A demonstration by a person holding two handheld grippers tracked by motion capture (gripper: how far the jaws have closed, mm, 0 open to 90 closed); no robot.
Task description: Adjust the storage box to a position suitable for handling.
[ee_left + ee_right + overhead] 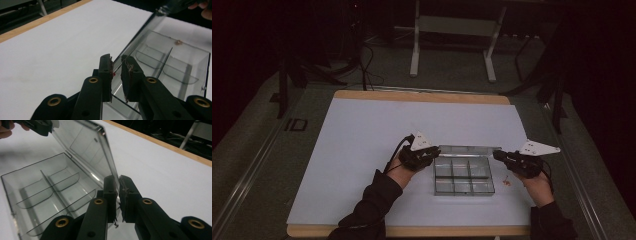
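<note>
A clear plastic box (464,184) with several compartments lies on the white sheet, and its lid (469,149) stands up along the far side. My left gripper (435,154) is shut on the lid's left end. My right gripper (497,155) is shut on its right end. In the left gripper view the lid (142,35) runs slantwise from my jaws (117,65) over the box (175,62) to the other gripper (178,3). In the right gripper view the lid (87,147) rises from my jaws (118,185) above the box (45,187), whose compartments show nothing inside.
The white sheet (362,150) covers a wooden table top (422,96) with open room left of and behind the box. A small orange-brown scrap (507,183) lies just right of the box. A metal stand (452,30) is on the floor beyond the table.
</note>
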